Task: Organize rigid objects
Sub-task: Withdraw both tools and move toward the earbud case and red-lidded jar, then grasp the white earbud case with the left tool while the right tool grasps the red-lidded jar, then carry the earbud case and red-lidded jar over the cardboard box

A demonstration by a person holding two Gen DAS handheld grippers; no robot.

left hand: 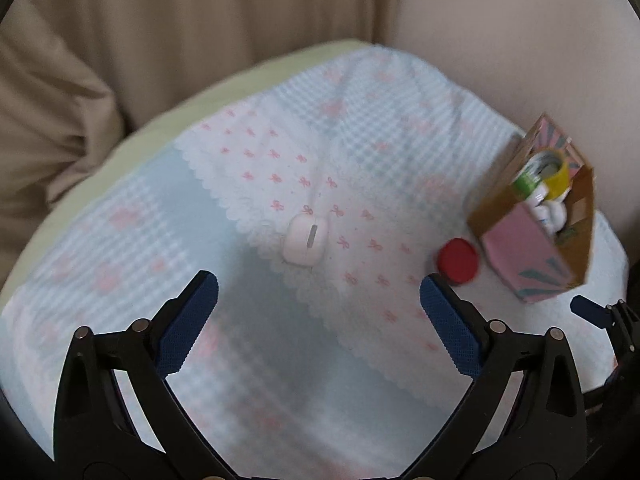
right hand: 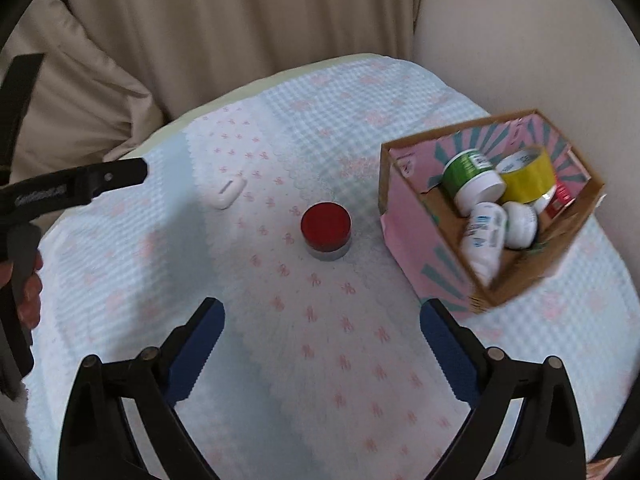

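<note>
A white earbud case [left hand: 305,240] lies on the patterned cloth just ahead of my left gripper [left hand: 319,282], which is open and holds nothing. The case [right hand: 229,193] also shows far left in the right wrist view. A red-lidded jar [right hand: 326,229] stands ahead of my right gripper [right hand: 322,307], also open and not holding anything; from the left wrist the jar [left hand: 458,261] sits beside the right finger. A pink cardboard box [right hand: 408,236] to the right holds a green-labelled jar [right hand: 470,176], a yellow tape roll [right hand: 528,176] and white bottles [right hand: 484,232].
A blue-and-white cloth [left hand: 280,360] with pink bows covers a rounded surface with a pale green edge [left hand: 168,112]. Beige fabric [left hand: 160,20] hangs behind it. The left gripper's body [right hand: 80,184] and a hand [right hand: 28,292] fill the right view's left side.
</note>
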